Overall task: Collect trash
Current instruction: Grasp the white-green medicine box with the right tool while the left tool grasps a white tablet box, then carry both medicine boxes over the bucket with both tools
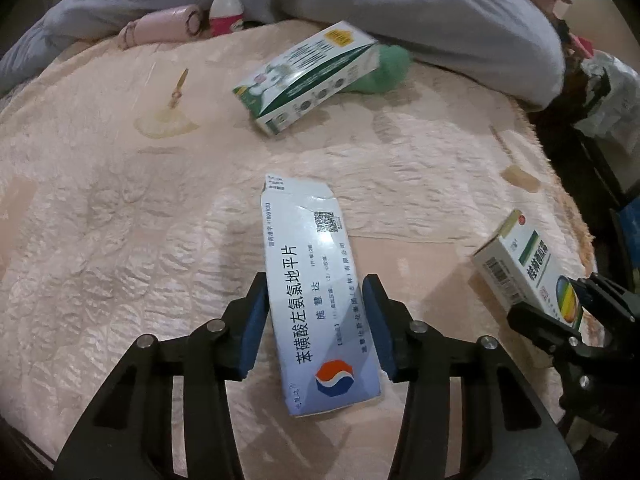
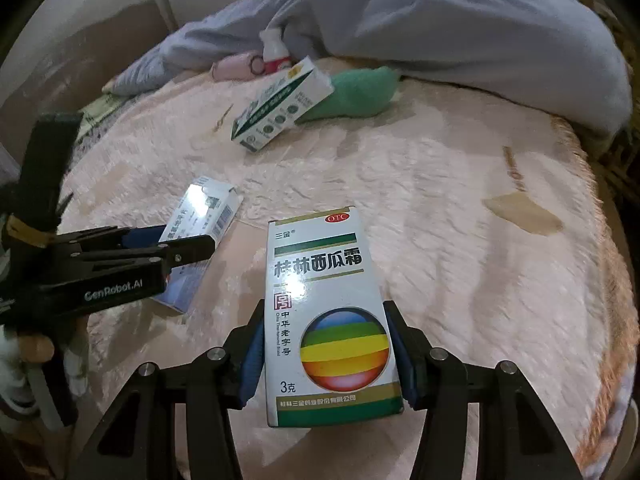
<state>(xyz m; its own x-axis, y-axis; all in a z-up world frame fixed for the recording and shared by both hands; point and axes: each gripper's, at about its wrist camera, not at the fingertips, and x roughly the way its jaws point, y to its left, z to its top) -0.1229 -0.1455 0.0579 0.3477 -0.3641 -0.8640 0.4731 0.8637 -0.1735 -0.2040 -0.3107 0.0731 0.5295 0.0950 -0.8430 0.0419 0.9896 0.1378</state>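
trash lies scattered over the pink quilted bedspread (image 1: 120,220), and we have a piece in each tool. nearest in the left wrist view, our left gripper (image 1: 316,324) has its blue pads on either side of a flattened blue-and-white medicine box (image 1: 316,292); the left pad touches the box's edge, the right pad sits just beside the other edge, so we cannot tell whether the jaws are truly clamped on it. the box lies flat on the bedspread, pointing away from us. in the right wrist view, our right gripper (image 2: 324,356) has its jaws clenched on a white box with a rainbow ball (image 2: 324,312), both pads pressed against its sides, the box standing out forward between the fingers. farther back, a green-and-white carton (image 1: 308,76) lies tilted, its far end propped on a green cloth (image 1: 388,68). beyond those, a pink roll (image 1: 168,24) and a small white bottle with a red label (image 1: 226,8) rest against the rumpled grey blanket (image 1: 420,0) at the far edge of the bed.
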